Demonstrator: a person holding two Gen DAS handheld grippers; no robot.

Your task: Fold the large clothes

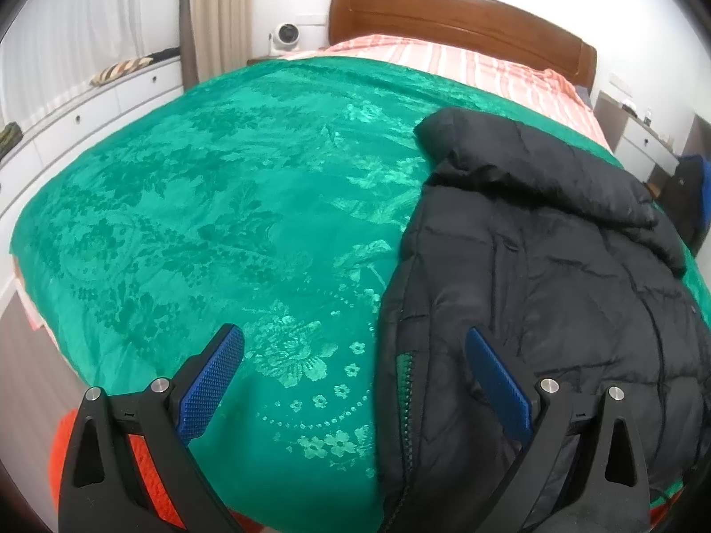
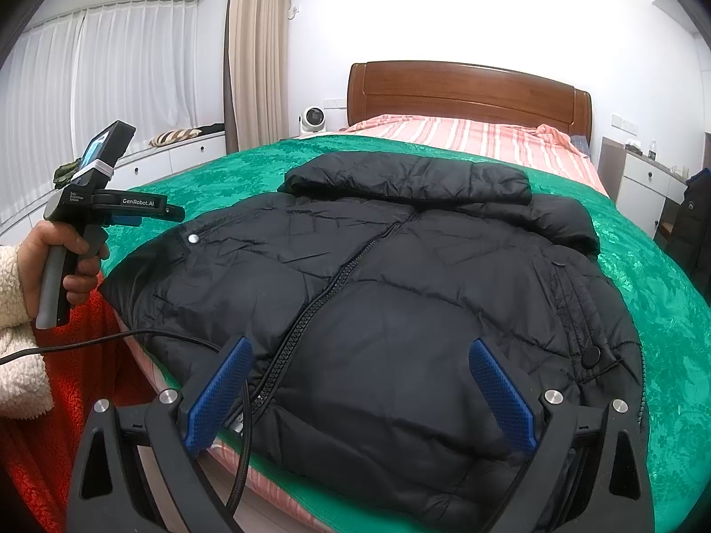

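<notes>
A black puffer jacket (image 2: 400,293) lies flat on the green bedspread (image 2: 666,311), front up, zipper (image 2: 320,302) running down its middle, hood toward the headboard. My right gripper (image 2: 360,355) hovers open above the jacket's hem, nothing between its blue pads. In the left wrist view the jacket (image 1: 555,275) fills the right side, and my left gripper (image 1: 355,342) stands open over the jacket's left edge and the green bedspread (image 1: 200,222). The left gripper (image 2: 129,217) also shows in the right wrist view, held by a hand (image 2: 57,262) left of the jacket.
A wooden headboard (image 2: 471,93) and striped pink sheet (image 2: 466,137) lie at the far end. White drawers (image 1: 89,106) line the left wall under curtains. A small white fan (image 2: 313,120) sits beside the bed. A red blanket (image 2: 80,377) hangs at the near left edge. A black cable (image 2: 240,435) trails across the hem.
</notes>
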